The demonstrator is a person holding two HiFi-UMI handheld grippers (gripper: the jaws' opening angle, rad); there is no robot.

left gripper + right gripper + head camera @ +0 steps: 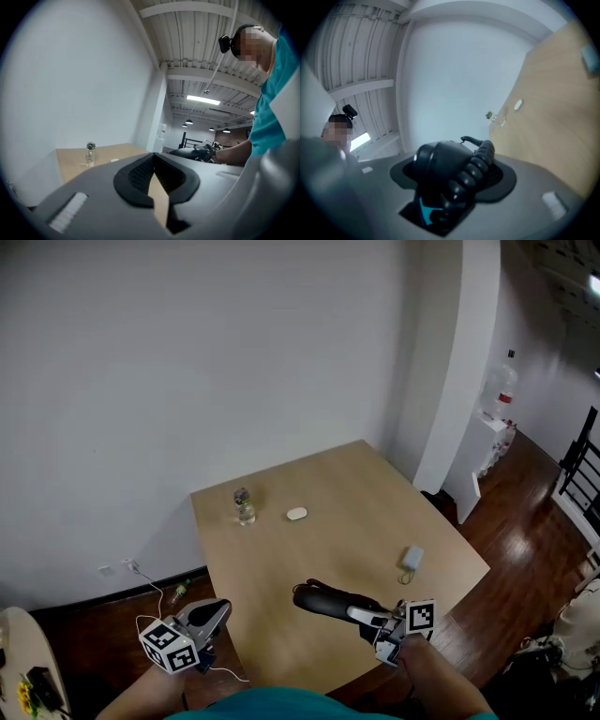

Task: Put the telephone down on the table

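Right claw: pinching the telephone, a black handset. In the right gripper view the handset fills the space between both pads, one rounded end jutting out past the tips. Its coiled cord lies over the right side of the grip. Jaws stand fairly wide around the handset body.

Telephone position: over the near part of the table, a little in from the near edge and right of centre. It lies roughly level, its long axis running left from the claw, which holds the right-hand end. Contact with the table top cannot be judged from the head view.

Left claw: pads pressed together at the tips, only a thin wedge of table colour showing behind them, nothing held. It sits off the table's near-left corner, well apart from the telephone.

Other items on the table:
- small clear bottle, upright, far-left area
- white oval object, just right of the bottle, apart from it
- grey box with a short lead, near the right edge, beyond the right claw
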